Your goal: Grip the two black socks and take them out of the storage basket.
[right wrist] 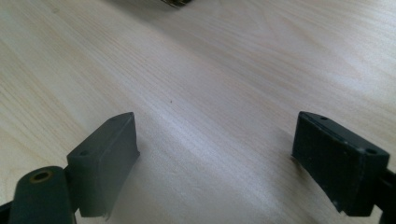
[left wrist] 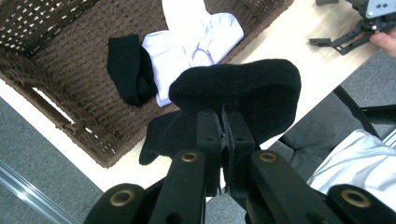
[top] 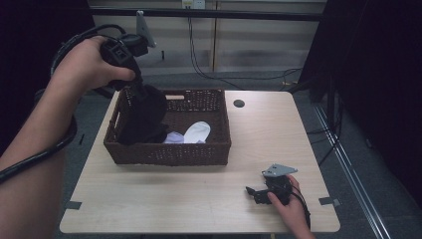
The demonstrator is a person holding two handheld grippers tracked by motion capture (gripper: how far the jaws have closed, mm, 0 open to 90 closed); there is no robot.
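1. High view: left gripper (top: 142,94), raised over the basket (top: 169,152), has its jaws clamped on a black sock (top: 144,114).
2. Right gripper (top: 255,191) rests on the table (top: 199,199), jaws wide apart, holding nothing.
3. White socks (top: 196,132) lie inside the basket.

A black sock (left wrist: 243,88) hangs limp above the brown wicker basket (top: 169,149), at the frame's left centre.

Your left tool (left wrist: 223,140) is black with brass-coloured pivot rivets. A thick black cable (top: 40,154) trails from it. Your right tool (top: 256,191) carries a grey three-cornered plate (top: 278,171).
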